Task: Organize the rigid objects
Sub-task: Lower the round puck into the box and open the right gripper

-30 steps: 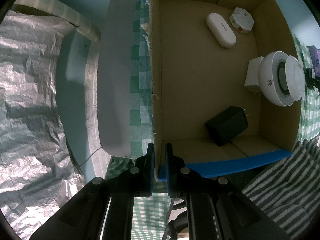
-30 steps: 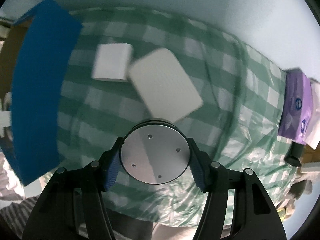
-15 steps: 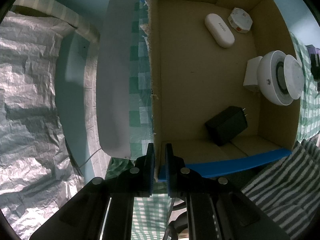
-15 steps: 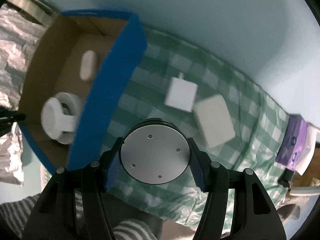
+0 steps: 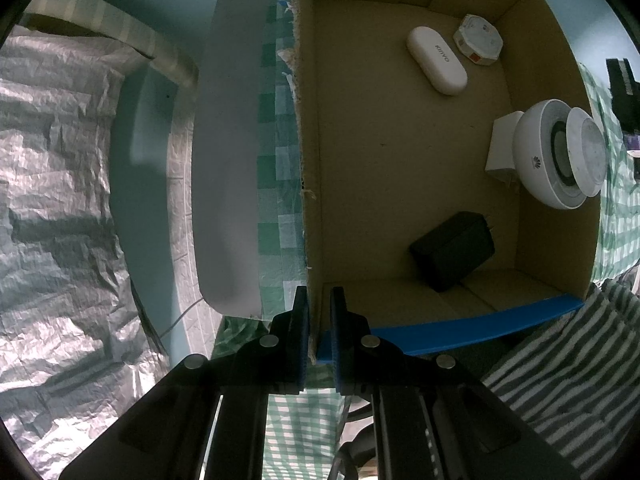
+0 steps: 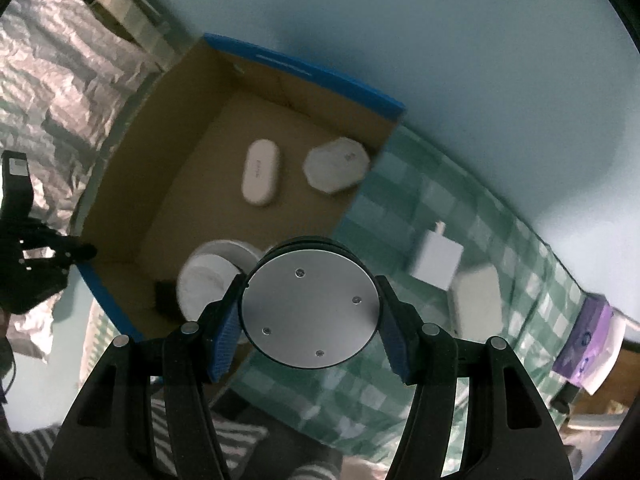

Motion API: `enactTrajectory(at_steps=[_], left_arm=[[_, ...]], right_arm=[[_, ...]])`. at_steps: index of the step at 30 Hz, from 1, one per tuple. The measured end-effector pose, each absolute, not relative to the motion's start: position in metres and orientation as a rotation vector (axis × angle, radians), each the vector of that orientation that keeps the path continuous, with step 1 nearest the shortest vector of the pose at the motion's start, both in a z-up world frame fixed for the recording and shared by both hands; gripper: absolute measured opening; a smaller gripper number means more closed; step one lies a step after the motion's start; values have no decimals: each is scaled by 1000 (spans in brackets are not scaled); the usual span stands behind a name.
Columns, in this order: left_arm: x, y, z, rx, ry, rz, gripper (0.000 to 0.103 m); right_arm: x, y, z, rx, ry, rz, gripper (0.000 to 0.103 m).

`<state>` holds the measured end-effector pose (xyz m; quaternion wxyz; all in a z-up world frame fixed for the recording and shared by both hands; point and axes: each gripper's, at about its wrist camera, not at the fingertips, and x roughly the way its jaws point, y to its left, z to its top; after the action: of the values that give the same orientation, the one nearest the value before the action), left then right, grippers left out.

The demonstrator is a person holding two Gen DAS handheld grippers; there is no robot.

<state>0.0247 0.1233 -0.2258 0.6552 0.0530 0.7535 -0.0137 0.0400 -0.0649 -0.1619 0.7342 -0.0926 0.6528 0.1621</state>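
Right tool [image 6: 310,314] grips a round metal-faced disc [image 6: 310,304] between its blue pads, one pad on each side of the rim. A second ago that disc hung over bare checked cloth with the box only at the left edge of my view; now the open cardboard box [image 6: 132,184] fills the left half of the view and the disc sits above its near right wall. I judge the carry is nearly done and the drop into the box comes next.

My left tool [image 5: 319,334] is pinched narrow on the box's near left corner wall, just as it was a second ago, steadying the box.

Counting outward from there, inside the box: one black plug adapter [image 5: 452,250] near me, one white round speaker-like thing [image 5: 556,160] against the right wall, one white block [image 5: 502,146] tucked behind it, one white oval case [image 5: 436,60] farther off, and one white octagonal puck [image 5: 478,40] in the far corner. That makes five in the box.

Outside, on the green checked cloth of the desk [image 6: 400,208], right of the box: one white charger cube [image 6: 436,266] and one pale flat slab [image 6: 476,304] just beside it. Two left, plus the disc I hold. A purple packet [image 6: 586,334] lies at the far right edge; whether it belongs to the job I cannot tell.
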Motion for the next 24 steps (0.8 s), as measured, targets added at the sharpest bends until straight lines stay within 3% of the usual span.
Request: enactTrajectory(at_steps=[24], left_arm=[[26,124,-226,113,1708,-37,8]], right_arm=[[52,-40,-181,-227,1456,349,63]])
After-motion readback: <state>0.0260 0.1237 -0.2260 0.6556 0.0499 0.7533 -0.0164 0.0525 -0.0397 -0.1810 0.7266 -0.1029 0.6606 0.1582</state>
